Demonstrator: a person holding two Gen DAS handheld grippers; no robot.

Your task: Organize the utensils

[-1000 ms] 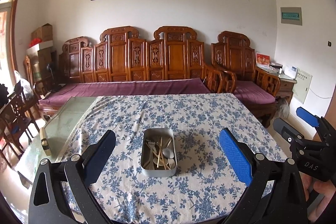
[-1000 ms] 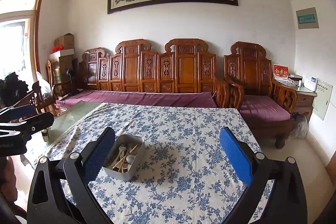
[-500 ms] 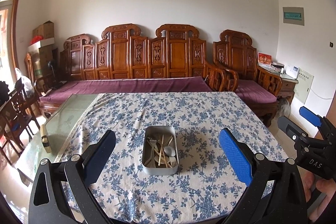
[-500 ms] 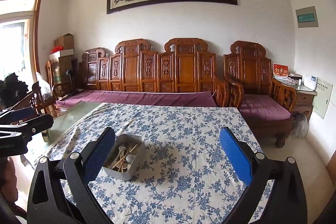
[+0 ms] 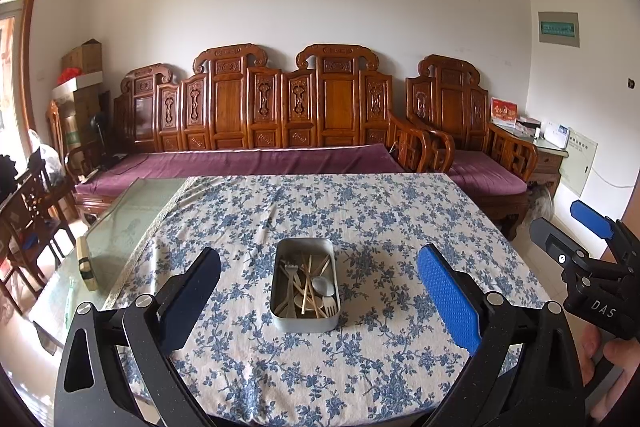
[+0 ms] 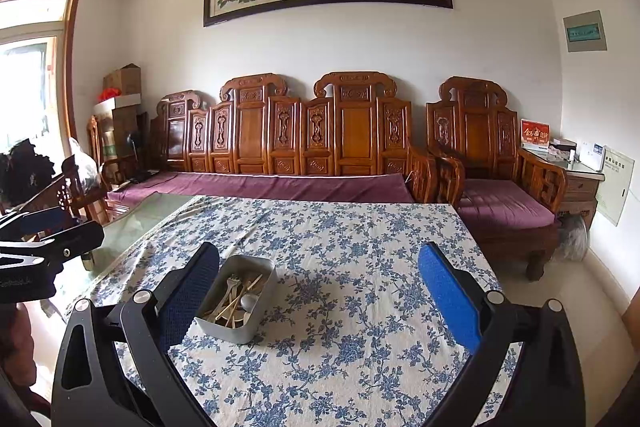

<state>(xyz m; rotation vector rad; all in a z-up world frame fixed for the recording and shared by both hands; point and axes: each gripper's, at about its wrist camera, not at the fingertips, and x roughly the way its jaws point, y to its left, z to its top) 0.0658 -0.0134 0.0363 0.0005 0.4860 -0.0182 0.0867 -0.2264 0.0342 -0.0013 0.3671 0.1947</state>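
Note:
A grey metal tin sits near the front of the table on the blue floral cloth. It holds a jumble of pale forks, spoons and wooden chopsticks. My left gripper is open and empty, held above the table's front edge with the tin between its fingers in the view. My right gripper is open and empty, further right; the tin shows beside its left finger. The right gripper also shows at the right edge of the left wrist view.
The cloth covers most of a glass-topped table; bare glass lies at the left with a small block on it. A carved wooden sofa with purple cushions stands behind. Chairs stand at the left.
The left gripper's view has tilted down and drawn back slightly, so the tin sits lower and nearer the middle. The right gripper has barely moved. Both stay open.

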